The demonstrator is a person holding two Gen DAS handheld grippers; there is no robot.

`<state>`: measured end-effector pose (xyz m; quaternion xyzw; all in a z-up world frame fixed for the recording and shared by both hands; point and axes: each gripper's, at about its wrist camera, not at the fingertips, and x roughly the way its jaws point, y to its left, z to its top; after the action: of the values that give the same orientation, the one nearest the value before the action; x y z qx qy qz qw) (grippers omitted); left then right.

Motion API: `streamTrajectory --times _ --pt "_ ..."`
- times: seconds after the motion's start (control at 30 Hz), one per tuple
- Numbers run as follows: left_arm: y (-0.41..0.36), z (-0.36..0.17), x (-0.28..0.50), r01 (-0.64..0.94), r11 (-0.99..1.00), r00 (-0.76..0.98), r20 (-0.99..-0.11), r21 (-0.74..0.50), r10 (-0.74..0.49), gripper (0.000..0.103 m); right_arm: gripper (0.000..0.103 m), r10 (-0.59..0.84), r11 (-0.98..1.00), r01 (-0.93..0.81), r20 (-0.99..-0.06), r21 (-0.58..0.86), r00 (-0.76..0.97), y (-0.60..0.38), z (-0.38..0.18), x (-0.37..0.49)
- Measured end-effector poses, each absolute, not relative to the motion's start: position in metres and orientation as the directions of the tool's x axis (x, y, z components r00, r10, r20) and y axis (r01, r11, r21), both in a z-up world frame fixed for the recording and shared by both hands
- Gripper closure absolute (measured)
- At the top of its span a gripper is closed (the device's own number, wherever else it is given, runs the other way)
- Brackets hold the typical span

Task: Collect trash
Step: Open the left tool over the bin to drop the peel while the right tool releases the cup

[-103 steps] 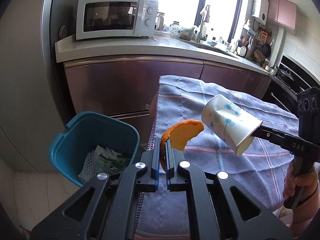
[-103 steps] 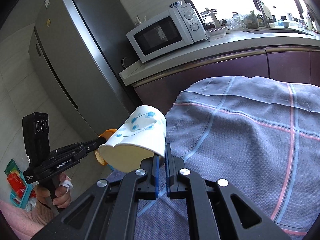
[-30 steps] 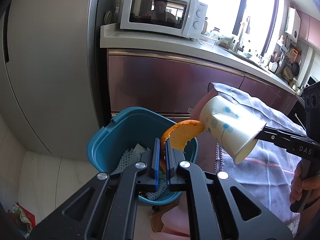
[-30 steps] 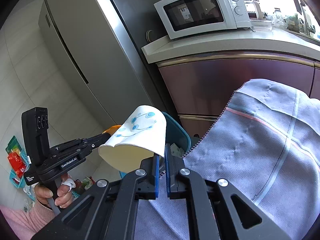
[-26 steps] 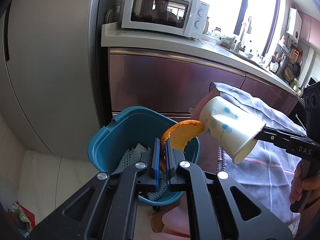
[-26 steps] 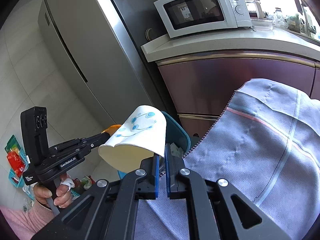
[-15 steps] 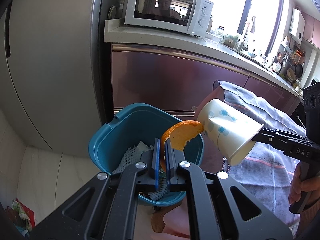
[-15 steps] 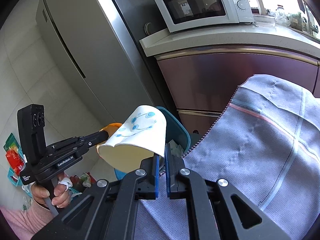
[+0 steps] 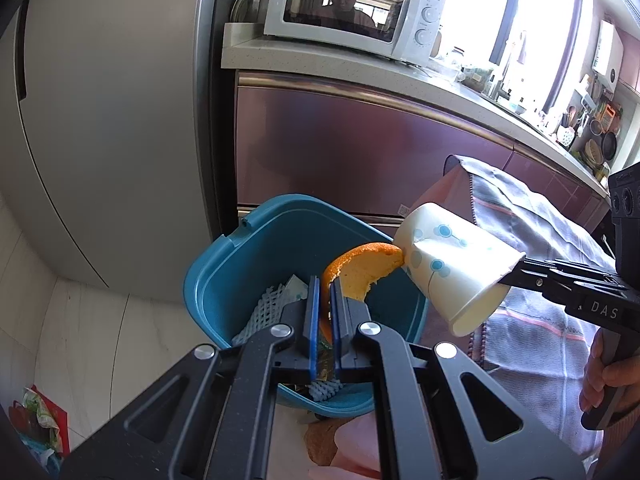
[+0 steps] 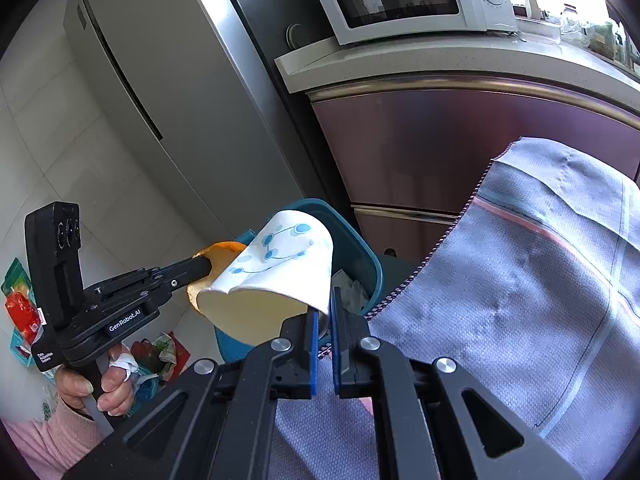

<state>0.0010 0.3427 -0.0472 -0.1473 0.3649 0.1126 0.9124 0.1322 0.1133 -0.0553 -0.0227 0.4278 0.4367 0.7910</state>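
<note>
Orange peel (image 9: 362, 270), light and limp, is clenched in your left gripper (image 9: 325, 300) while your right gripper (image 10: 323, 312) pinches the thin, crushable paper cup (image 10: 280, 268) by its rim above the teal bin (image 9: 224, 280).

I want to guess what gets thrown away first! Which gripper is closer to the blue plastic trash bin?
Left. The left gripper, pinching the orange peel, hangs right over the blue plastic trash bin. The right gripper, pinching the white paper cup, sits beside its rim, by the cloth.
</note>
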Motion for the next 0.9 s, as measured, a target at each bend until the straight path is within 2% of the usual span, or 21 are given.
streamTrajectory --times 0.8,0.9 --pt "0.368 -0.084 0.023 -0.37 0.909 0.655 -0.748 -0.192 0.108 0.095 0.098 0.591 0.632 -0.72 -0.779 0.286 0.209 0.161 -0.081 0.153" --pt "0.37 -0.088 0.028 -0.375 0.908 0.646 -0.756 -0.188 0.111 0.095 0.096 0.582 0.634 -0.721 -0.787 0.281 0.205 0.169 -0.082 0.156"
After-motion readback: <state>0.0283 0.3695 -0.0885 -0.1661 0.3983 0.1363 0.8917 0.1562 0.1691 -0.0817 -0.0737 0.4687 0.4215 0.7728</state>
